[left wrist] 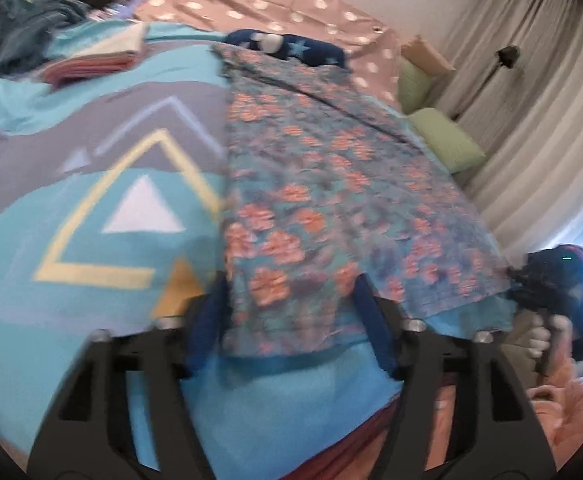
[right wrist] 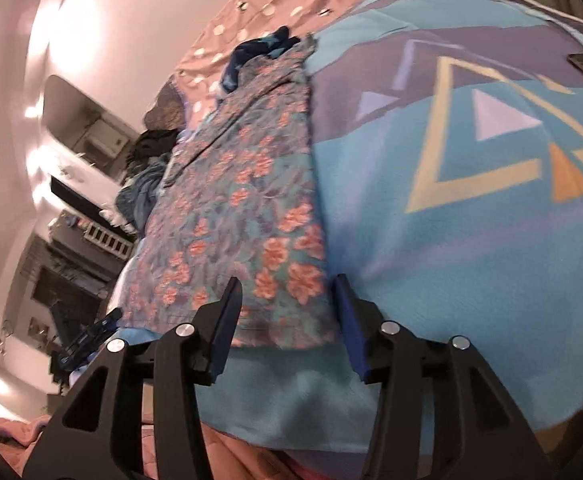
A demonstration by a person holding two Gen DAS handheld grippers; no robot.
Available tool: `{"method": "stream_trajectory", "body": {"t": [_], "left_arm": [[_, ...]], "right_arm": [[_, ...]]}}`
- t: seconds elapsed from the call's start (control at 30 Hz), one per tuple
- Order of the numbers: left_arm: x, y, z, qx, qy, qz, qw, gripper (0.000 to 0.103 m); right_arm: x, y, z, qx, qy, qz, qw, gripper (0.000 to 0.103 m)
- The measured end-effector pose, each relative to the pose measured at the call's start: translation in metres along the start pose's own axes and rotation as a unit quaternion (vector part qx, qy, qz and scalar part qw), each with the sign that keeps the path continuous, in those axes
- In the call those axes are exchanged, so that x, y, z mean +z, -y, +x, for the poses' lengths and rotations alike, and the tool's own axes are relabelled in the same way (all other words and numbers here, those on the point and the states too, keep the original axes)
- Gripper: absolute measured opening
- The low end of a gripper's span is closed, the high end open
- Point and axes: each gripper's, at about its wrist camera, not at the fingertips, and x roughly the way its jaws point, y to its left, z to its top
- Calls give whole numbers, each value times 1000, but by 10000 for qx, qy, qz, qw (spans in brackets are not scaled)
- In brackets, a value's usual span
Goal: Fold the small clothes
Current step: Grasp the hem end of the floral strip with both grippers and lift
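Blanket (left wrist: 91, 220): blue, triangle pattern, covers the bed.
Floral garment (left wrist: 331, 200): spread flat on the blanket, lengthwise, with its hem at the near edge and its far end touching a dark starred cloth (left wrist: 291, 46).
Folded stack (left wrist: 91, 64): at the blanket's far left corner.
Left gripper (left wrist: 289, 320): fingers apart, hem corner between them; contact with the pads is possibly lost in blur.
Right gripper (right wrist: 287, 320): fingers apart, straddling the hem's other corner.
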Motion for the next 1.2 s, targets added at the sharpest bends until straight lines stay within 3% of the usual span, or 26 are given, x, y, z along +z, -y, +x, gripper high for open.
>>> {"method": "stream_trajectory", "body": {"t": [0.03, 0.07, 0.23, 0.37, 0.53, 0.6, 0.77, 0.9, 1.0, 1.2], "left_arm": [[4, -4, 6, -443, -177, -292, 9984, 8], [7, -6, 4, -503, -129, -424, 9978, 7], [45, 21, -65, -922, 1110, -116, 9895, 6], [55, 43, -92, -683, 1339, 300, 9882, 6], [37, 48, -88, -342, 1065, 387, 9930, 6], [31, 37, -77, -202, 876, 192, 9958, 6], [27, 22, -76, -235, 908, -163, 9955, 6], [38, 43, -99, -261, 1224, 91, 9921, 6], [50, 54, -109, -227, 1357, 257, 9902, 6], [83, 36, -79, -72, 1265, -20, 9919, 6]], "right_arm": [[2, 1, 4, 273, -87, 257, 9993, 5], [4, 0, 2, 419, -5, 392, 9984, 5], [34, -26, -57, 1281, 1039, 401, 9855, 5], [42, -59, -82, 1309, 1255, -18, 9834, 5], [25, -61, -90, 968, 1168, -91, 9884, 5], [18, -53, -86, 740, 1069, -10, 9915, 5], [14, -50, -79, 911, 1135, 206, 9891, 5], [20, -75, -103, 1133, 1496, -159, 9821, 5], [31, -86, -110, 959, 1601, -478, 9813, 5], [64, -67, -76, 741, 1403, -183, 9872, 5]]}}
